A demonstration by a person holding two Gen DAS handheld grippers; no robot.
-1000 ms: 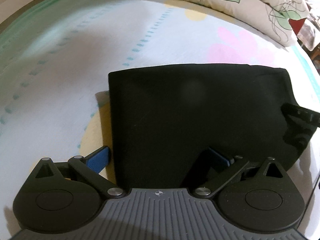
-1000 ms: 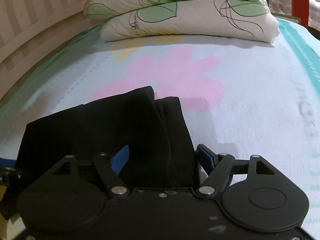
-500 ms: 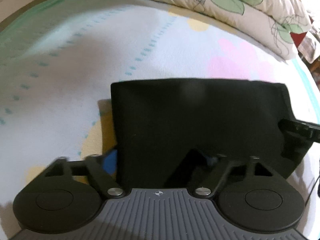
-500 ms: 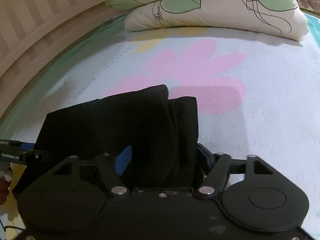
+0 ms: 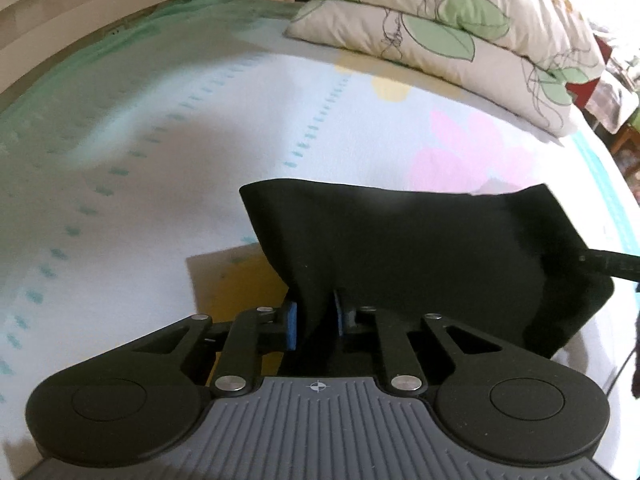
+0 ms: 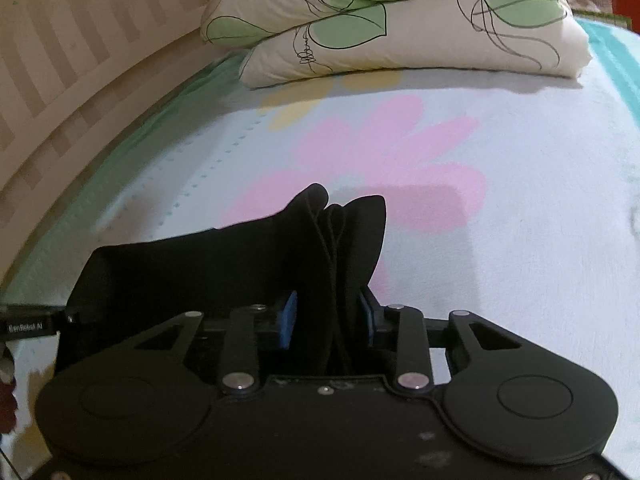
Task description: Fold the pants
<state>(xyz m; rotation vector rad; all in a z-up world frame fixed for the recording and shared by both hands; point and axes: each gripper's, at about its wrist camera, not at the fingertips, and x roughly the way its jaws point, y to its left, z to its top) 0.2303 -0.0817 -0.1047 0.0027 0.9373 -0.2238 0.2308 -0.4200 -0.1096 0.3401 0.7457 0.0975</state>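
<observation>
Both grippers are clamped on the near edge of the black pants (image 5: 420, 256), which sit lower centre in both wrist views, already folded into a compact block on the flower-print bedsheet (image 5: 200, 128).

Left gripper (image 5: 314, 326): blue pads (image 5: 291, 328) pinched together on the pants' left near corner; cloth rises from the pinch and drapes away toward frame right. Right gripper (image 6: 328, 322): pads squeezed on a thick bunch w/ several layer edges showing between them, so it holds the stacked side. Near edge looks lifted; whether the far edge touches the sheet can't be told.

Judgement: step in hand is prob. the last fold, near edge carried over toward the pillows (image 6: 400, 20) at frame top.

To do it well:
- keep both pinches tight; the right one holds many layers & inner ones could slip out
- move both grippers at the same height & pace, keeping the edge between them taut so it doesn't sag
- lay the edge flush on the far edge, then let go
- don't drag, or the block slides on the sheet.
</observation>
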